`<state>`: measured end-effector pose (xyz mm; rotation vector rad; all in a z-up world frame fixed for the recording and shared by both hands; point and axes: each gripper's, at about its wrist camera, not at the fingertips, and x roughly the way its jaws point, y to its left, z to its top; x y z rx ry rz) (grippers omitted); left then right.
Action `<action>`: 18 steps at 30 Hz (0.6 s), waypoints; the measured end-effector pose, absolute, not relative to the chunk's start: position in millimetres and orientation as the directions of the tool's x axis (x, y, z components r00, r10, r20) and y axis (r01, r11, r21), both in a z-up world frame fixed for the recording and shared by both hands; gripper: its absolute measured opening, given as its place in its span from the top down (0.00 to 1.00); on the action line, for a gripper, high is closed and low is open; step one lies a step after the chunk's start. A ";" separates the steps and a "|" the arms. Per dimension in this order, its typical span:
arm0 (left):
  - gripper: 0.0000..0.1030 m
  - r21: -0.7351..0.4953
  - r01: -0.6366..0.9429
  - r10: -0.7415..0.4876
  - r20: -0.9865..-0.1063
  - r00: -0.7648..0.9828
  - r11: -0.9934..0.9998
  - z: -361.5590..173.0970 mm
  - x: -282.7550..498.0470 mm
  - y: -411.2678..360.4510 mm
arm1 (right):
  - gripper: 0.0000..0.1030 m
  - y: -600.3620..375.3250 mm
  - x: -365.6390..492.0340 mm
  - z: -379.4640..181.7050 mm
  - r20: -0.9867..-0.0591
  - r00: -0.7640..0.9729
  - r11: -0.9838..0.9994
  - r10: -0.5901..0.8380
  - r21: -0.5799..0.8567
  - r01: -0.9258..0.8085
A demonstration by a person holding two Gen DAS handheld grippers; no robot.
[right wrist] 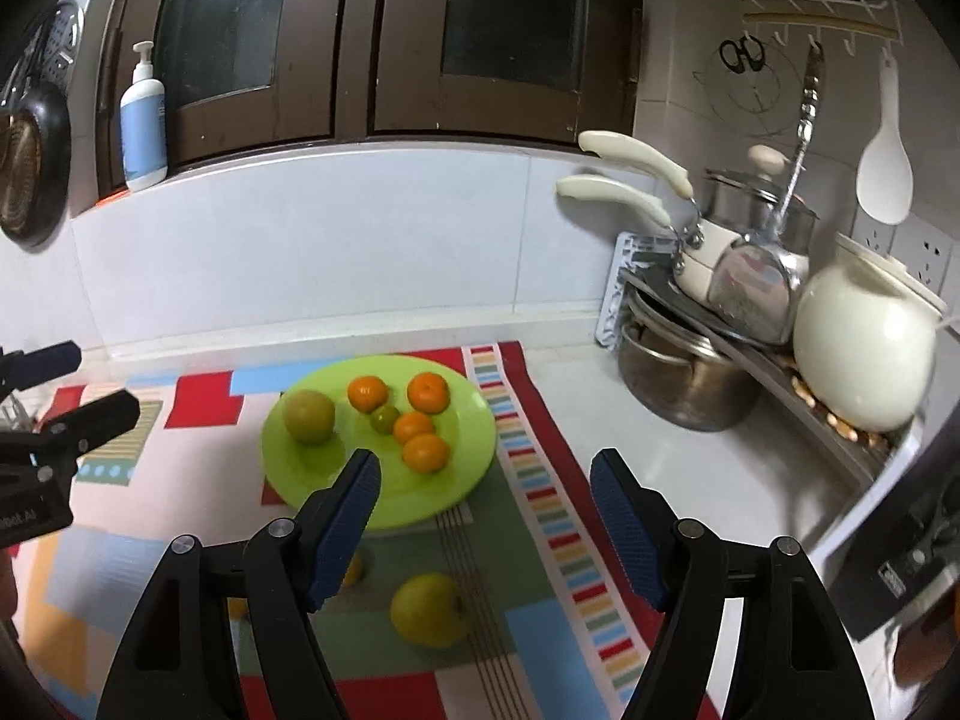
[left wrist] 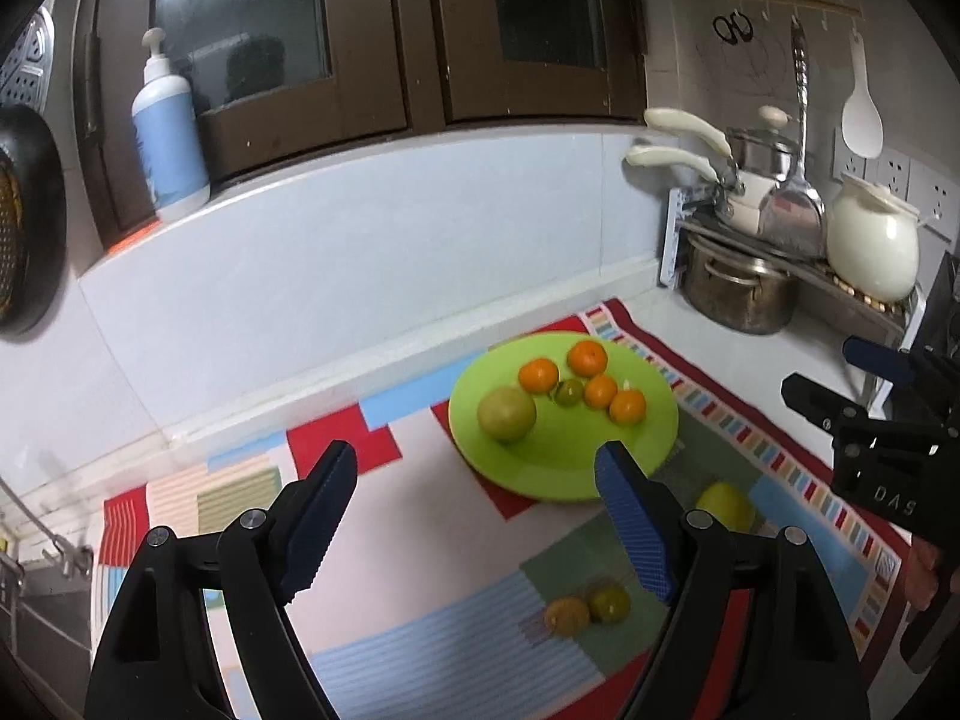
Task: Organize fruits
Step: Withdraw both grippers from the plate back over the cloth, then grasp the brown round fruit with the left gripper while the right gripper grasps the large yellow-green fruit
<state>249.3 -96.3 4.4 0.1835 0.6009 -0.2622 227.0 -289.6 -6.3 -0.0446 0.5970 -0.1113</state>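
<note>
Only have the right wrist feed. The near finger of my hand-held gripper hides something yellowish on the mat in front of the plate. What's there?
Observer: The left wrist view shows two small fruits lying on the mat, off the green plate: an orange-brown fruit and a greenish fruit.
Operator: Are they touching?
Observer: They sit side by side and look as if they touch, but that patch is blurred, so I can't be sure.
Operator: Is the left one carrying anything?
Observer: No. The left hand-held gripper is open with nothing between its fingers.
</note>
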 end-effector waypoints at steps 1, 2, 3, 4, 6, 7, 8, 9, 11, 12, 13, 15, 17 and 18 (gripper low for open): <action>0.21 0.092 0.292 -0.185 -0.587 0.788 0.952 1.1 246.7 -94.8 | 0.29 -289.4 224.2 -7.5 -0.560 0.820 0.993 -0.117 -0.072 0.092; 0.21 0.093 0.292 -0.183 -0.592 0.785 0.952 -1.5 244.3 -93.2 | 0.29 -289.2 221.5 -9.0 -0.563 0.818 0.993 -0.117 -0.070 0.094; 0.21 0.095 0.291 -0.179 -0.597 0.782 0.952 -4.4 242.5 -92.1 | 0.29 -288.8 218.7 -11.4 -0.567 0.815 0.993 -0.120 -0.068 0.099; 0.21 0.098 0.290 -0.174 -0.606 0.776 0.952 -8.3 240.6 -90.9 | 0.29 -288.4 216.6 -13.3 -0.572 0.811 0.993 -0.121 -0.066 0.102; 0.21 0.103 0.290 -0.167 -0.619 0.768 0.952 -14.2 238.1 -89.2 | 0.29 -287.7 212.8 -19.3 -0.586 0.802 0.993 -0.118 -0.056 0.105; 0.21 0.104 0.289 -0.163 -0.626 0.763 0.952 -17.6 237.2 -88.3 | 0.29 -287.0 211.6 -22.6 -0.593 0.797 0.993 -0.117 -0.055 0.105; 0.21 0.107 0.288 -0.158 -0.634 0.757 0.952 -21.9 236.3 -87.7 | 0.29 -286.1 211.3 -25.9 -0.600 0.791 0.993 -0.117 -0.057 0.104; 0.21 0.108 0.288 -0.155 -0.640 0.752 0.952 -25.5 235.7 -87.3 | 0.29 -285.2 210.7 -30.5 -0.610 0.784 0.993 -0.118 -0.058 0.104; 0.21 0.113 0.297 -0.152 -0.660 0.736 0.948 -34.9 234.1 -87.3 | 0.29 -284.2 209.7 -38.3 -0.626 0.772 0.993 -0.115 -0.057 0.101; 0.21 0.114 0.302 -0.152 -0.669 0.728 0.947 -39.2 233.4 -87.2 | 0.29 -283.7 209.1 -42.8 -0.635 0.764 0.993 -0.112 -0.056 0.099; 0.21 0.116 0.311 -0.153 -0.679 0.718 0.943 -44.7 232.4 -87.6 | 0.29 -283.7 208.8 -46.0 -0.642 0.759 0.994 -0.110 -0.054 0.098; 0.21 0.119 0.324 -0.155 -0.693 0.704 0.939 -52.1 231.5 -88.2 | 0.29 -284.1 207.6 -54.7 -0.660 0.744 0.994 -0.107 -0.052 0.096; 0.21 0.126 0.342 -0.157 -0.709 0.688 0.931 -61.4 230.3 -90.4 | 0.29 -284.7 206.7 -63.0 -0.677 0.729 0.994 -0.103 -0.050 0.094; 0.21 0.127 0.353 -0.160 -0.717 0.679 0.927 -65.7 230.2 -91.6 | 0.29 -284.8 206.3 -66.1 -0.684 0.723 0.994 -0.102 -0.050 0.092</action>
